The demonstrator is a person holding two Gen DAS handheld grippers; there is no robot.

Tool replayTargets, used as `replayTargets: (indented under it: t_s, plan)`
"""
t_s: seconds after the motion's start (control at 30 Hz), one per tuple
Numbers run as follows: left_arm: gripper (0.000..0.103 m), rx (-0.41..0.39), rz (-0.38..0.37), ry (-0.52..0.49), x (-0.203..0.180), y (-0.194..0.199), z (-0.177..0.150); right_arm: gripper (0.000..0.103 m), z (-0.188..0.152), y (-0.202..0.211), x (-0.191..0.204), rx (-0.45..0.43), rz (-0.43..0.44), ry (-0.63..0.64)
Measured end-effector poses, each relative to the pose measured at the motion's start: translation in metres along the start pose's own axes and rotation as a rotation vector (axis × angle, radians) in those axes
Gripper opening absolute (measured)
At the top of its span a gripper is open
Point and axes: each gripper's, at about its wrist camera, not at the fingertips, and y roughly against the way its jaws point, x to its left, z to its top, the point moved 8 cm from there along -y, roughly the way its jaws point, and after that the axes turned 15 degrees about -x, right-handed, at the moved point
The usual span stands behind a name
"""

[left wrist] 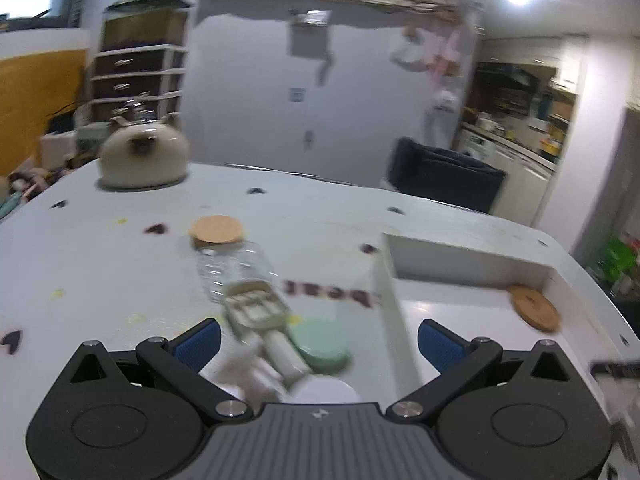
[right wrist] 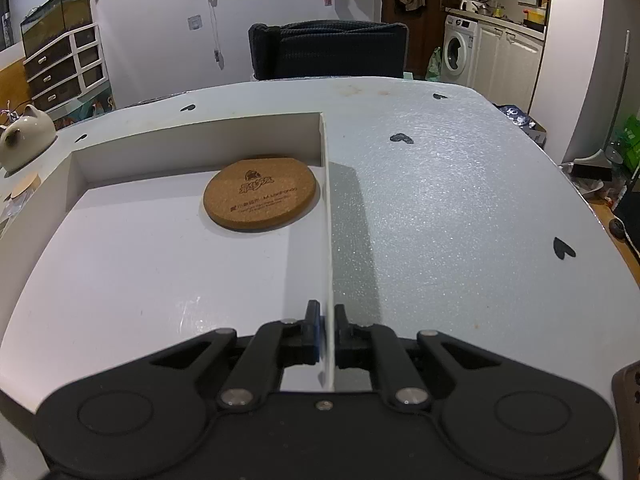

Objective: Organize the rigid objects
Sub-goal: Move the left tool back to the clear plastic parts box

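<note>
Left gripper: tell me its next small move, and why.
Probably ease the left gripper forward and down onto the cream soap dish, then close. Its jaws stand open with loose items just ahead, while the right gripper is clamped on the white box wall, steadying it. Only a cork coaster lies inside so far.

Left tongs [left wrist: 319, 342] gape wide, seemingly empty through blur; right tongs [right wrist: 327, 330] clamped shut, angled downward
</note>
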Motion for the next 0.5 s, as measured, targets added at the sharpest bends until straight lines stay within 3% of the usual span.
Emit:
replayTargets:
  t_s: [0.2,0.4,0.5]
  plan:
    - [0.103,0.074,0.132,0.042,0.028,-0.050,0.023,0.008,0.000,0.000,0.000,-0.001,0.001,-0.001]
    - [0.103,0.180,0.315,0.000,0.046,-0.111,0.028,0.008,0.001,0.000,0.000,0.000,0.003,-0.002]
    - [0.103,0.222,0.350,-0.022,0.048,-0.136,0.023,0.008,0.000,0.000,-0.001,0.000,0.005,-0.004]
